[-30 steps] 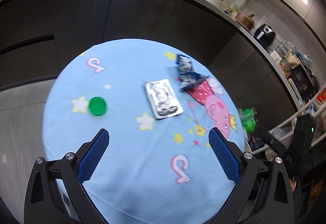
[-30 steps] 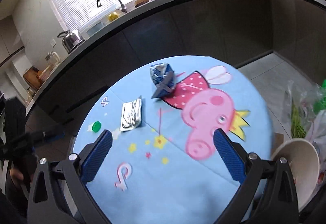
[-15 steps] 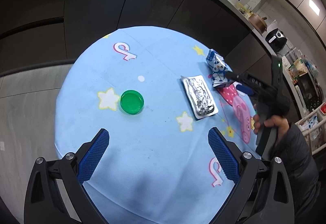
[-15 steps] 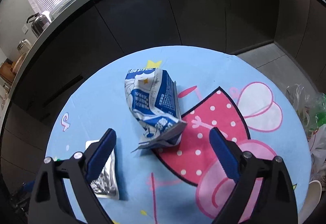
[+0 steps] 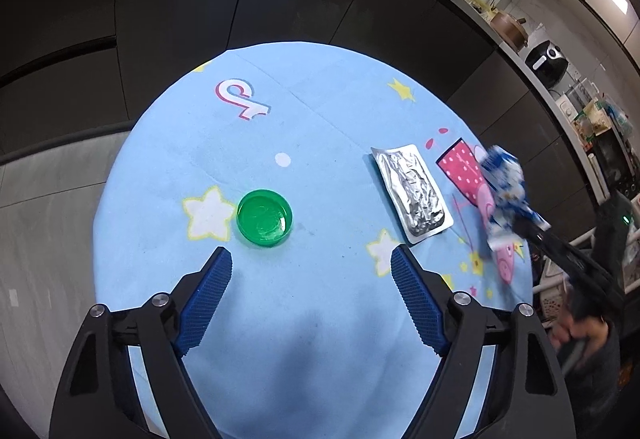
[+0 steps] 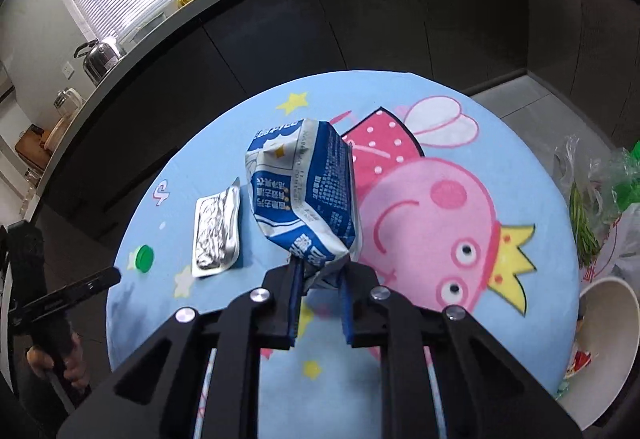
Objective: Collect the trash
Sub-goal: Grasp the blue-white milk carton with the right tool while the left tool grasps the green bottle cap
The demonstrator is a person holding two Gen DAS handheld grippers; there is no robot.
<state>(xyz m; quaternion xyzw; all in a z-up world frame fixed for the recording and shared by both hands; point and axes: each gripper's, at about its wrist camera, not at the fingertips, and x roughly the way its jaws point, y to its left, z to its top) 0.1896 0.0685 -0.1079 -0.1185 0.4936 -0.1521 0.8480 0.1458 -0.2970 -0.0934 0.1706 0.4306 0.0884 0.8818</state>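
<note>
Right gripper (image 6: 320, 281) is closing on the crumpled blue-and-white carton (image 6: 304, 195). The jaws pinch only its flattened bottom flap, and the body stands up above the tips, at 12 o'clock from them. In the left wrist view the carton looks clear of the cloth (image 5: 320, 111), near the table's 3 o'clock edge.

Risks on that side:
- Thin flap and a top-heavy body. A fast swing could pivot the carton in the pads or pull it out.
- If the jaws stop short of firm contact, it drops onto the cloth or off the edge.
- The white bowl (image 6: 604, 323) and plastic bags (image 6: 600, 199) sit at 3–4 o'clock in the right view. I can't tell which one takes the trash, so the drop could go to the wrong place.

Left gripper (image 5: 310, 271) is unclenched with nothing between the pads, and the jaws are narrowing. The green lid (image 5: 264, 218) lies on the cloth at about 11 o'clock from the tips, just past the left pad.

Risks there:
- The lid is low and flat. The pads may ride over the rim or skid it across the cloth.
- Pressing down could snag and bunch the cloth.

The foil pack (image 5: 412, 195) lies flat at 1 o'clock from the left tips, untouched. It has little edge to grab.
</note>
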